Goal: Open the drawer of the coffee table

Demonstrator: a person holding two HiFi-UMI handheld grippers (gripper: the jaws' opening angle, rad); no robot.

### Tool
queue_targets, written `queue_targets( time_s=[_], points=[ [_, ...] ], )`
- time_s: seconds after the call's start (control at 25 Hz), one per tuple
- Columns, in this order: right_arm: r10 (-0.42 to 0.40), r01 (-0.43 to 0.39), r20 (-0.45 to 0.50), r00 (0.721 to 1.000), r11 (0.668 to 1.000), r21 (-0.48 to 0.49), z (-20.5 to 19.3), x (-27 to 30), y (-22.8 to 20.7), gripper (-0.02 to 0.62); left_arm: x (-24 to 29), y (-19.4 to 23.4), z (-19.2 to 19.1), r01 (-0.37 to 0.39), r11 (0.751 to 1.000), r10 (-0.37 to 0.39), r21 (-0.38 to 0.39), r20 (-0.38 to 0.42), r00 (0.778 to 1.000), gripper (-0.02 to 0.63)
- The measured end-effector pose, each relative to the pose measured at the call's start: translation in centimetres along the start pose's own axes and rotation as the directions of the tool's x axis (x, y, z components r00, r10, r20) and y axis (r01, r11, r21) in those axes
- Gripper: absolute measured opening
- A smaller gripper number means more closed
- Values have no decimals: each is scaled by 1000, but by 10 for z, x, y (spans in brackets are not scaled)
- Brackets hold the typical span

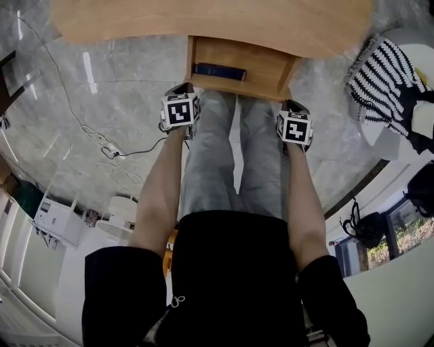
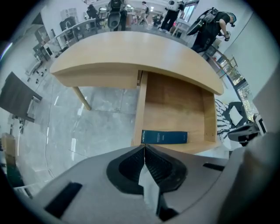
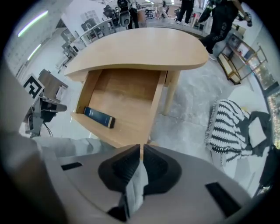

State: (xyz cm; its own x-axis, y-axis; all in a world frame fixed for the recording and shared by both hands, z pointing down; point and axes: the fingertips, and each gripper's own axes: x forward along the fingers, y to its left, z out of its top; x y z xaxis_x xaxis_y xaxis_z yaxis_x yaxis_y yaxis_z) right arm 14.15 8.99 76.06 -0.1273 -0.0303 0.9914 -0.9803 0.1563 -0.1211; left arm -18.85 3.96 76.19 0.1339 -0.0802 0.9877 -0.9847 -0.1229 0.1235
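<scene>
left gripper (image 2: 144, 148): jaws are sitting pressed together, nothing in them, hovering by the drawer's front left corner
right gripper (image 3: 140, 149): same deal, closed and empty, by the right corner
drawer (image 1: 261, 64): sticking out from under the coffee table (image 1: 203, 20) surface, open
book (image 1: 218, 71): dark blue, lying inside against the front wall

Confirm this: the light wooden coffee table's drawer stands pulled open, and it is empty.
Not quite. The light wooden drawer is pulled open, but it is not empty: a flat dark blue book lies inside it, as the left gripper view shows.
</scene>
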Motion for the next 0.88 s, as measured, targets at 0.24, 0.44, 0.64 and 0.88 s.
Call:
queue_targets(
  time_s=[0.24,0.44,0.64,0.88],
  points=[
    [57,-58,65,996,998,22,25,-30,21,15,-55,-18,62,18,1000,-14,-19,203,979,9],
    [129,-133,153,980,991,20,58,-65,30,14,-90,-55,93,133,991,-129,1,267,955,9],
    [176,-186,259,950,983,13,92,-110,29,12,-133,-93,116,248,969,-228,-15,340,913,9],
    [194,-216,384,903,976,14,127,-164,22,11,-188,-132,152,333,943,-301,0,428,852,9]
  ],
)
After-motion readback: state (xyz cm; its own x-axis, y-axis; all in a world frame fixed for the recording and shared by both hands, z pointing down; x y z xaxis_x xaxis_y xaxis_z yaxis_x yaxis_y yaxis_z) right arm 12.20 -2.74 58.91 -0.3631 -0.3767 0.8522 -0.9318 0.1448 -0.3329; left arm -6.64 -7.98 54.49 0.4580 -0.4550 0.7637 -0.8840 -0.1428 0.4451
